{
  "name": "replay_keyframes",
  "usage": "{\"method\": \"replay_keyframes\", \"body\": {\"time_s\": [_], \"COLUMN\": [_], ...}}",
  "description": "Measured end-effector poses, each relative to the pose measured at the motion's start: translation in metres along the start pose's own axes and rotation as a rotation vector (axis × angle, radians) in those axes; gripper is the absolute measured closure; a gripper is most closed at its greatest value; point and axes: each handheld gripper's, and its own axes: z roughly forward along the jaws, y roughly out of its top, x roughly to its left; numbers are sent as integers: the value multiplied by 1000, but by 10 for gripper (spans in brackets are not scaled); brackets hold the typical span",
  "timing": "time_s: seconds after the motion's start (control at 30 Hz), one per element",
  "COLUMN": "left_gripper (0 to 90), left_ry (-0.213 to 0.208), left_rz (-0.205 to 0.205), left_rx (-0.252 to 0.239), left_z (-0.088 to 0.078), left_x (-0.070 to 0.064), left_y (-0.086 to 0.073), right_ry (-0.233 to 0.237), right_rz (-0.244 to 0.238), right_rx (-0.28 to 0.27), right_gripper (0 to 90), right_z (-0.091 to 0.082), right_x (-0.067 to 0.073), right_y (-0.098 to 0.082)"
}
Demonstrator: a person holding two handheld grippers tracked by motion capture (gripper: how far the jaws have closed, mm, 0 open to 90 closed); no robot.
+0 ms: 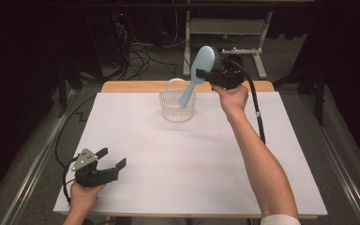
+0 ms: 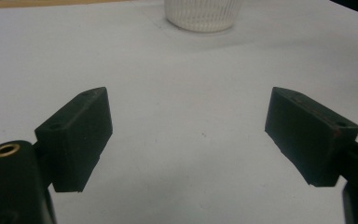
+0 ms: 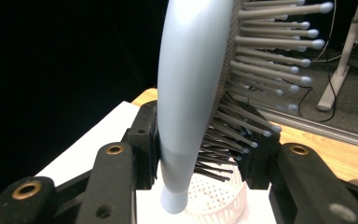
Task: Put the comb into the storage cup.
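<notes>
My right gripper (image 1: 205, 74) is shut on a light blue hairbrush (image 1: 198, 75), held in the air at the far side of the table. The brush stands handle down, its handle tip over a clear ribbed basket (image 1: 177, 107). In the right gripper view the hairbrush (image 3: 191, 93) rises between the jaws, bristles (image 3: 270, 56) to the right, and the perforated basket (image 3: 219, 200) lies below. My left gripper (image 1: 112, 158) rests low at the near left of the white table top (image 1: 187, 164), open, with nothing between its fingers (image 2: 81, 135). Its view shows the basket (image 2: 203, 16) far ahead.
A wooden strip (image 1: 122, 86) runs along the table's far edge. Beyond it stand a white metal frame (image 1: 225, 28) and loose cables (image 1: 140, 56) on the floor. The black cable (image 1: 258, 112) trails from the right gripper along the forearm.
</notes>
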Motion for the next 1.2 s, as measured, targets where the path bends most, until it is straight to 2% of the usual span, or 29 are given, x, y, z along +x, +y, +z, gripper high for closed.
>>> {"method": "replay_keyframes", "body": {"time_s": [0.33,0.63,0.97,1.2], "left_gripper": [143,142,142,142], "left_ry": [0,8,6,3], "left_rz": [3,6,0,4], "left_rx": [-1,-2,0,0], "left_z": [0,-1,0,0], "left_x": [0,0,1,1], "left_y": [0,0,0,0], "right_ry": [-31,-69,-87,-81], "right_rz": [-33,-29,-43,-54], "right_rx": [-1,23,43,56], "right_gripper": [572,571,570,569], "right_z": [16,26,40,54], "right_x": [2,-2,2,8], "right_y": [2,-2,-8,-15]}}
